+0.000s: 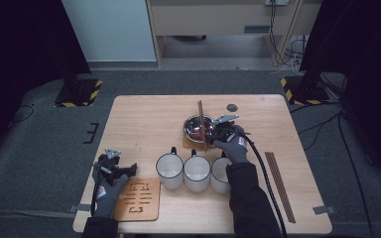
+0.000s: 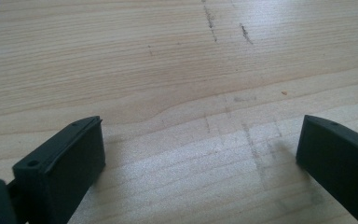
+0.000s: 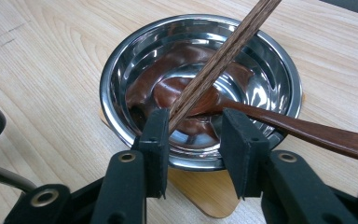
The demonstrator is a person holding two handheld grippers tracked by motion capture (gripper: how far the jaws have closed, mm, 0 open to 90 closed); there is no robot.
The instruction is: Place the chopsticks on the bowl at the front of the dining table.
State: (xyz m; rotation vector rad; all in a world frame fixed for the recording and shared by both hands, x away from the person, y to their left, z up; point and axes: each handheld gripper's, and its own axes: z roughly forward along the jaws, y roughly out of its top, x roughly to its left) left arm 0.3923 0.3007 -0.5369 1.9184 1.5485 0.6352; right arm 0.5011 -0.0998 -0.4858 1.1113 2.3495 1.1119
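Chopsticks (image 3: 223,53) laid across bowl (image 3: 121,60), tips between right gripper (image 3: 198,135) fingers, spread, not pinching | spoon (image 3: 307,130) inside bowl | left gripper (image 2: 200,154) fingers spread, idle over worktop (image 2: 168,70)

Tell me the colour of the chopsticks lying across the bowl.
Dark brown wood chopsticks, clearest in the right gripper view.

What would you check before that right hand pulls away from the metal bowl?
1. Chopsticks rest across the bowl rim: ok.
2. Right tongs let go of the chopsticks: cannot tell; one pad sits against them, the other is apart.
3. Wooden spoon lies in the bowl: ok.
4. Bowl sits on its wooden coaster: ok.
5. Left tongs open over bare table: ok.
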